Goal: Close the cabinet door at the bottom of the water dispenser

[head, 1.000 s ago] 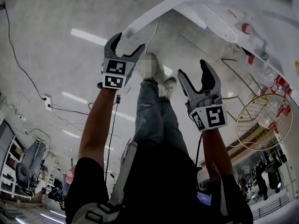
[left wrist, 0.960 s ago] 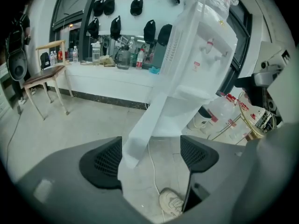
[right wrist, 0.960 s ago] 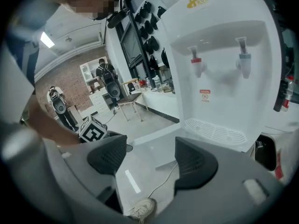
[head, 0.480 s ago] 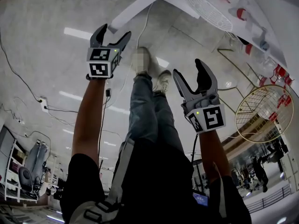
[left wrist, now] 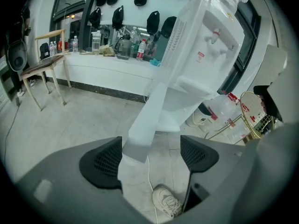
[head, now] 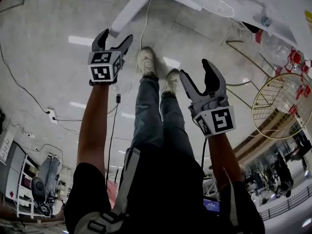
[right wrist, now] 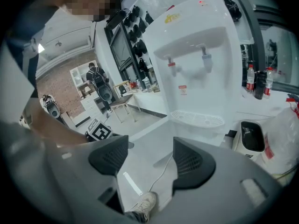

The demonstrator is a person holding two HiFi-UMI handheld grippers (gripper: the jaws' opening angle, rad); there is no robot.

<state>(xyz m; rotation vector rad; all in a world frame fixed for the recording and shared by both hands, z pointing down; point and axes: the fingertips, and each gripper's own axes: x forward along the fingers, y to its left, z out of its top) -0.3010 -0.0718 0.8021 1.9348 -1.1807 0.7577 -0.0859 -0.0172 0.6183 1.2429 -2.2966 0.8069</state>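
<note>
Left gripper (head: 115, 37) closer to open cabinet door (head: 134, 9)

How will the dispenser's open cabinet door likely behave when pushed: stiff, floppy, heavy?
The cabinet door looks flat and straight, so probably stiff, swinging as one piece. Its edge looks thin, so likely light. The water dispenser stands tall and narrow; a hard shove might rock it.
</note>
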